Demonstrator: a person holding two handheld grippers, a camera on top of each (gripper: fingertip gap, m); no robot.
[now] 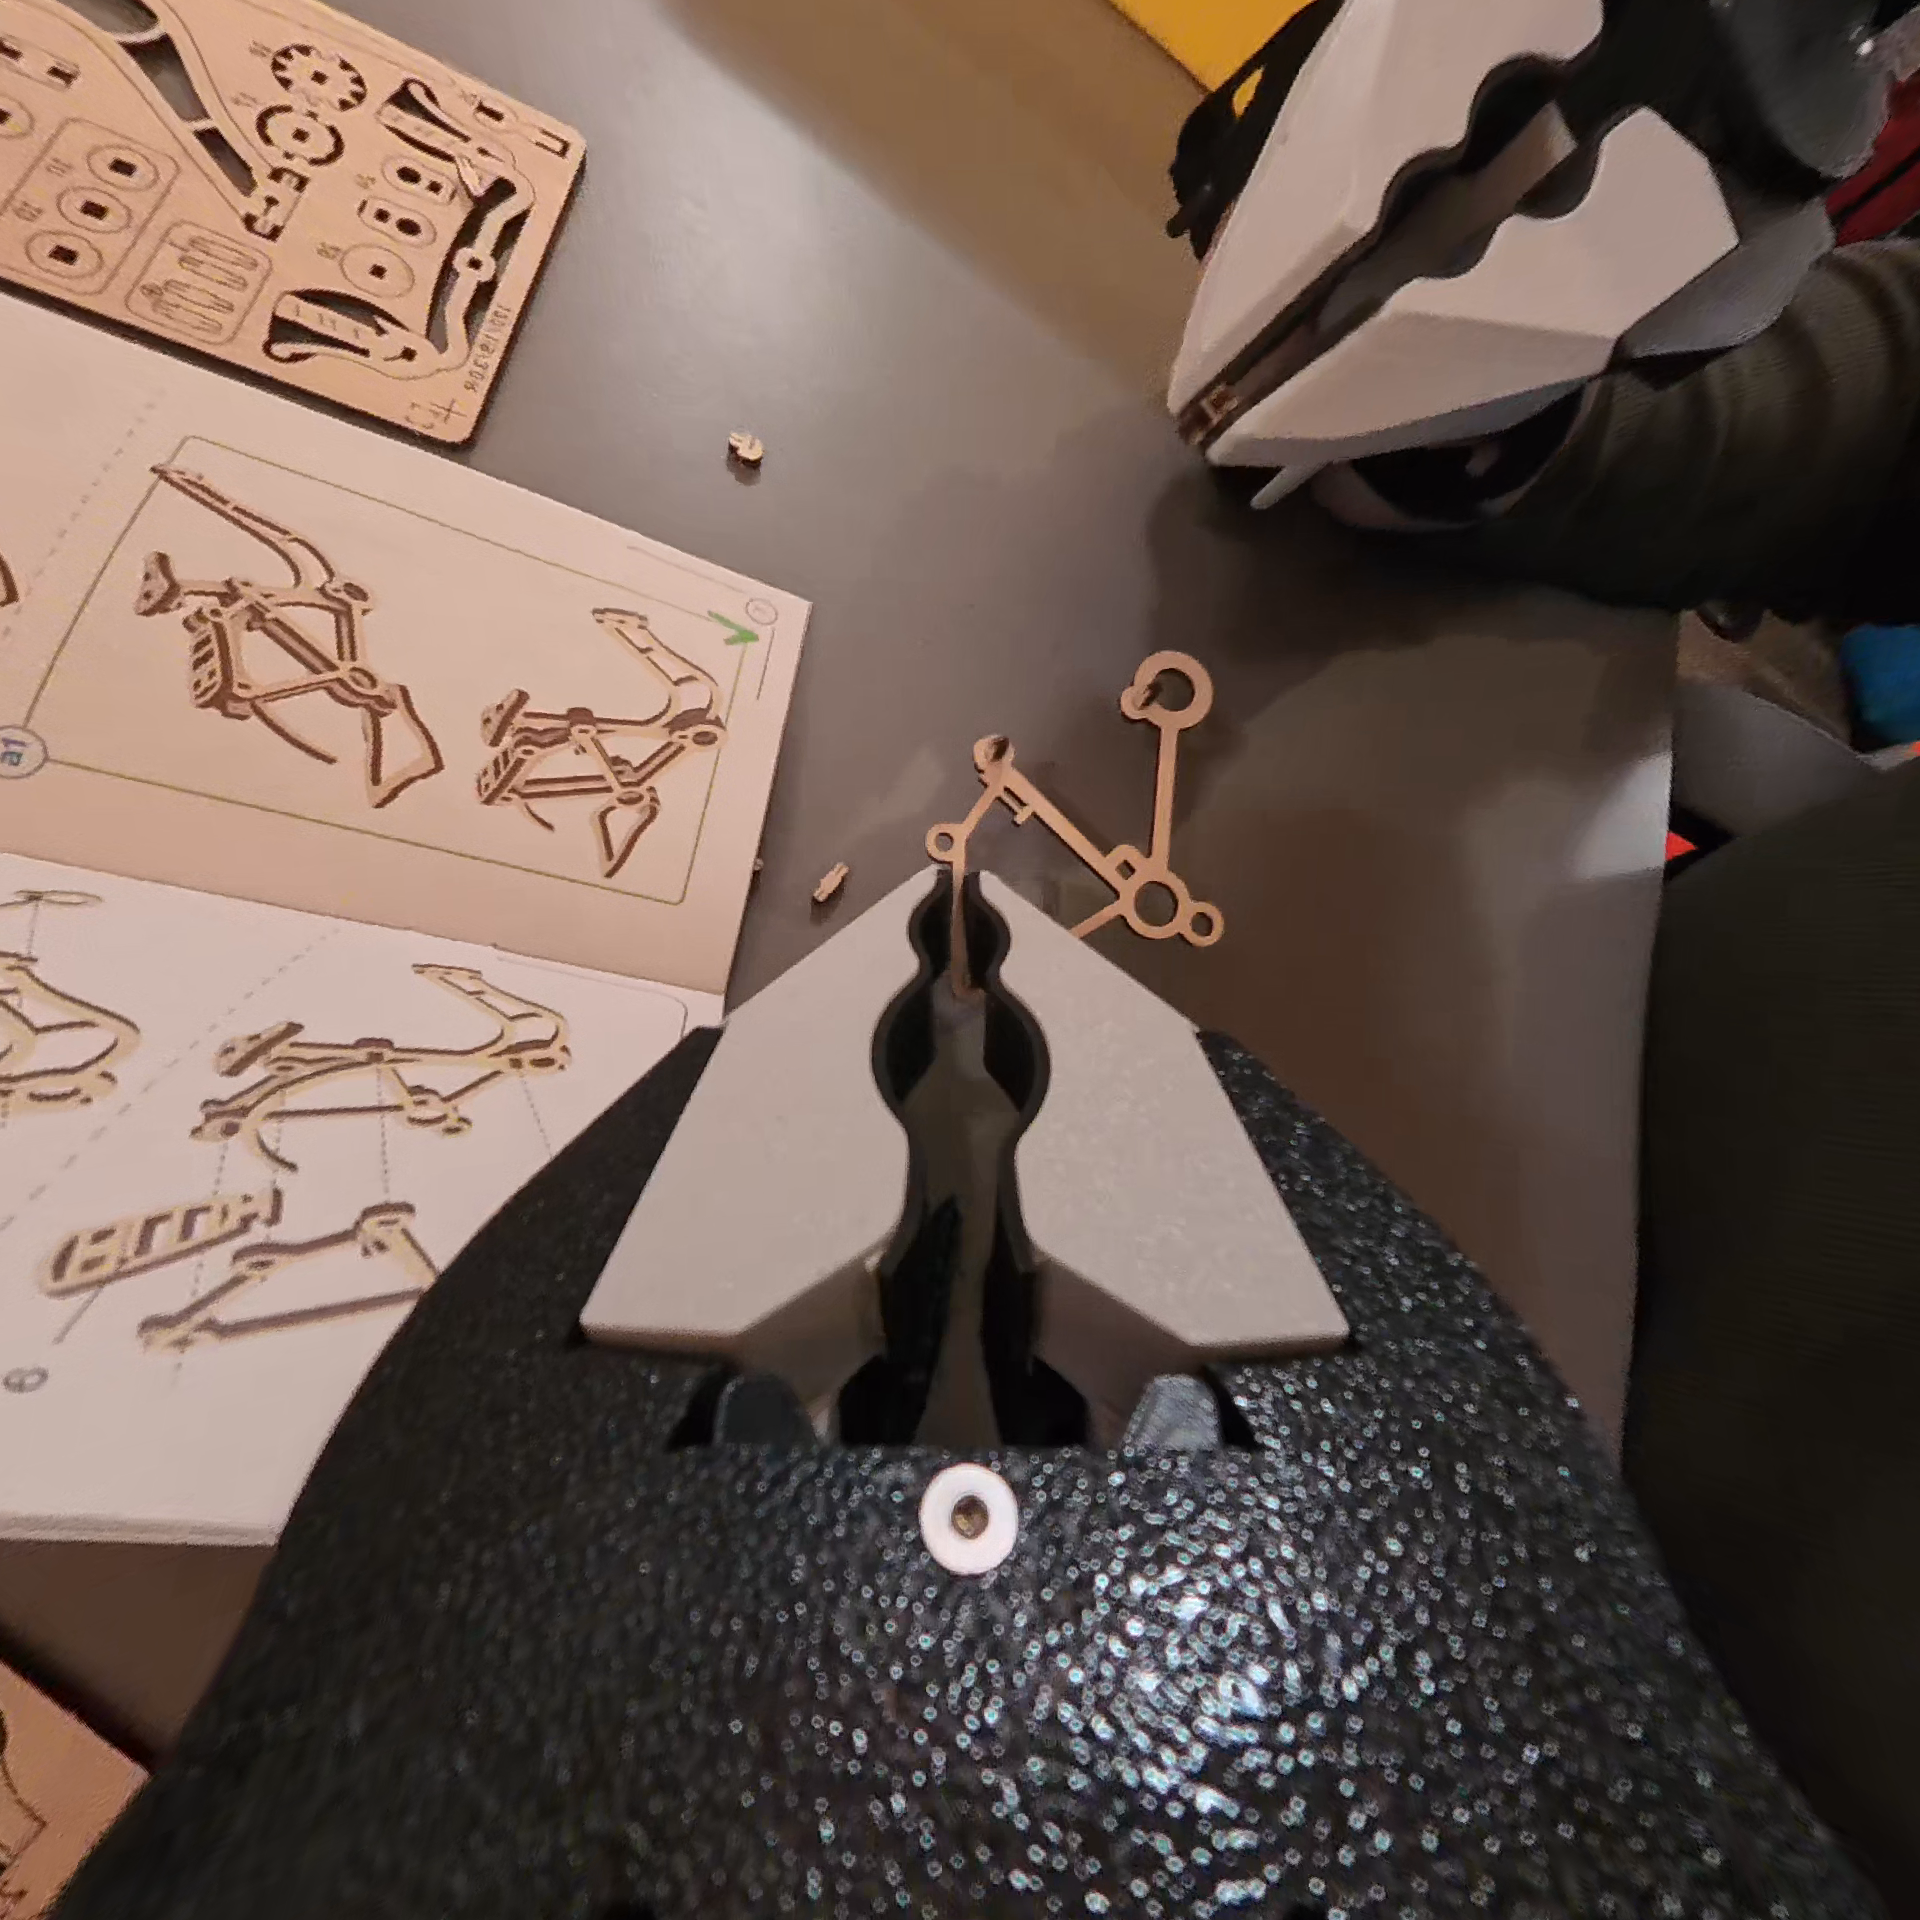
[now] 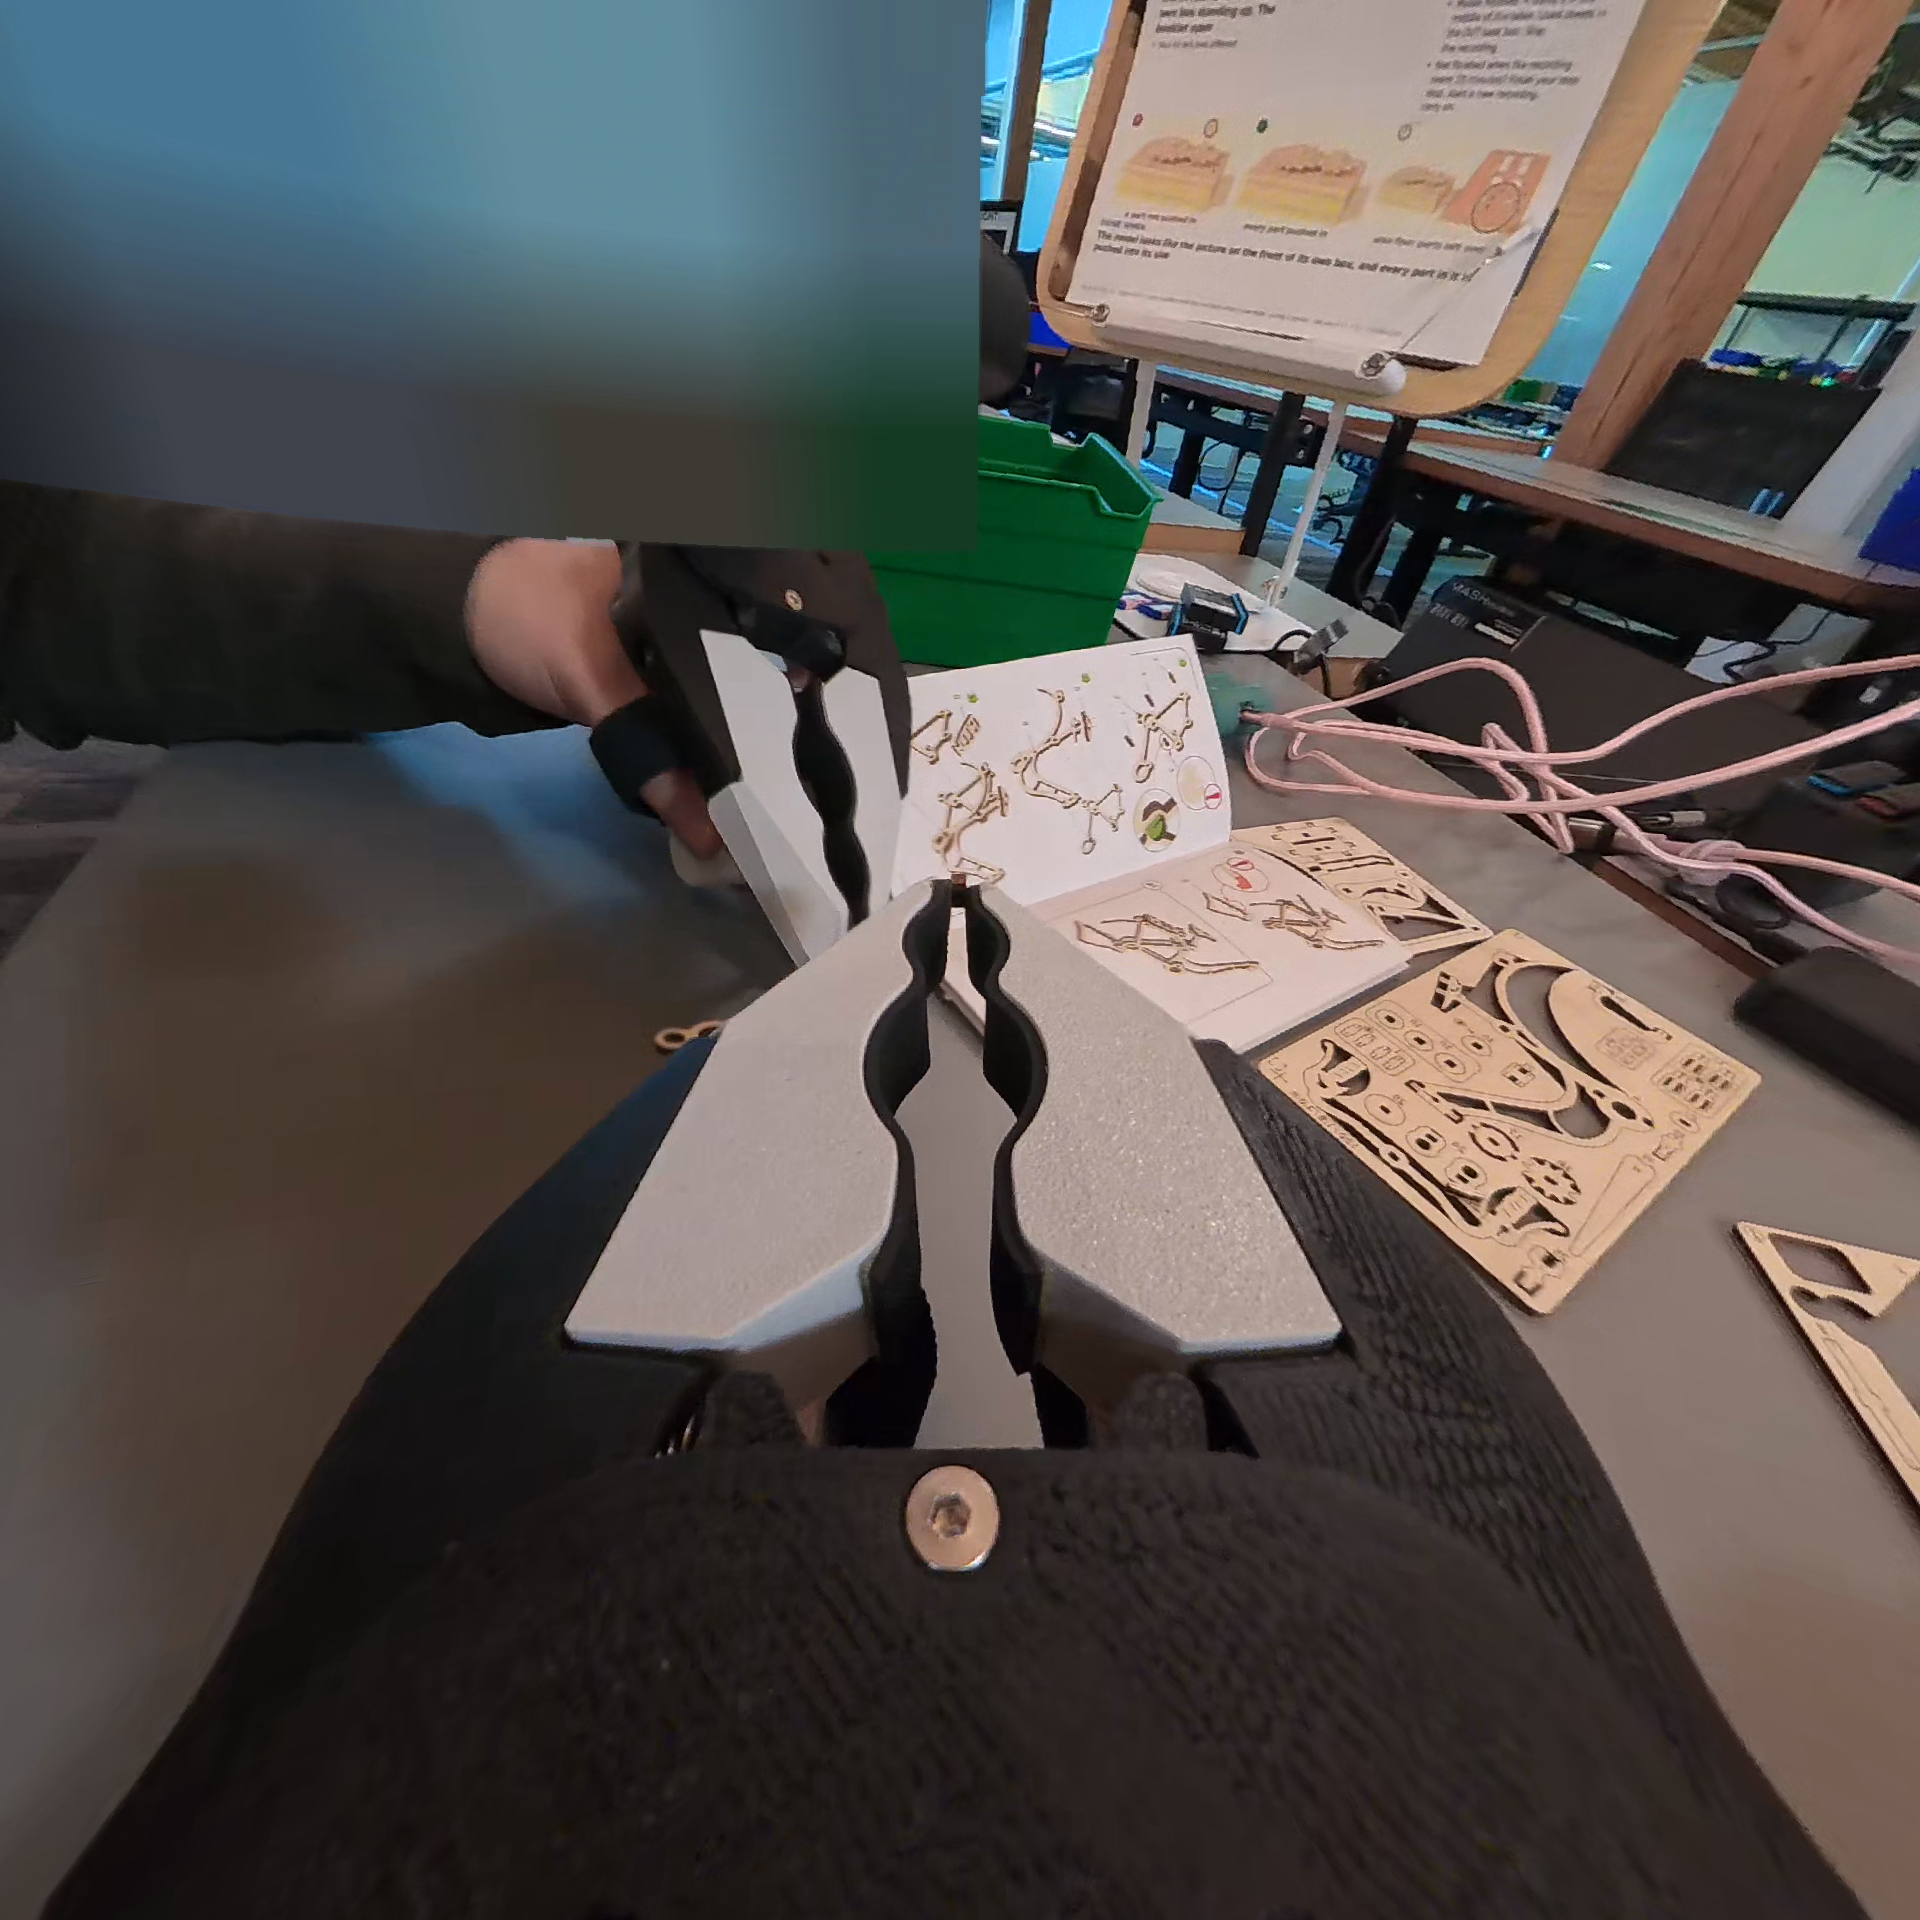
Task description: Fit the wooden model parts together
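Note:
My left gripper [image 1: 961, 883] is shut on a thin strut of a flat wooden linkage frame [image 1: 1153, 904]. The frame's rings and bars stick out ahead of the fingertips, just above the grey table [image 1: 935, 312]. My right gripper [image 2: 958, 883] is shut on a small wooden part [image 2: 958, 881] that peeks out at its tips. In the left wrist view the right gripper [image 1: 1205, 416] hovers at the upper right with that small part [image 1: 1210, 407] pinched at its tips, well apart from the frame. In the right wrist view the left gripper [image 2: 847, 904] stands just behind my right fingers.
A punched plywood sheet [image 1: 260, 208] [image 2: 1507, 1122] and an open instruction booklet [image 1: 395, 675] [image 2: 1070, 769] lie on the table. Two loose wooden bits [image 1: 745, 447] [image 1: 831, 883] lie near the frame. Pink cables [image 2: 1558, 748], green bins [image 2: 1018, 540] and a paper stand [image 2: 1330, 187] are behind.

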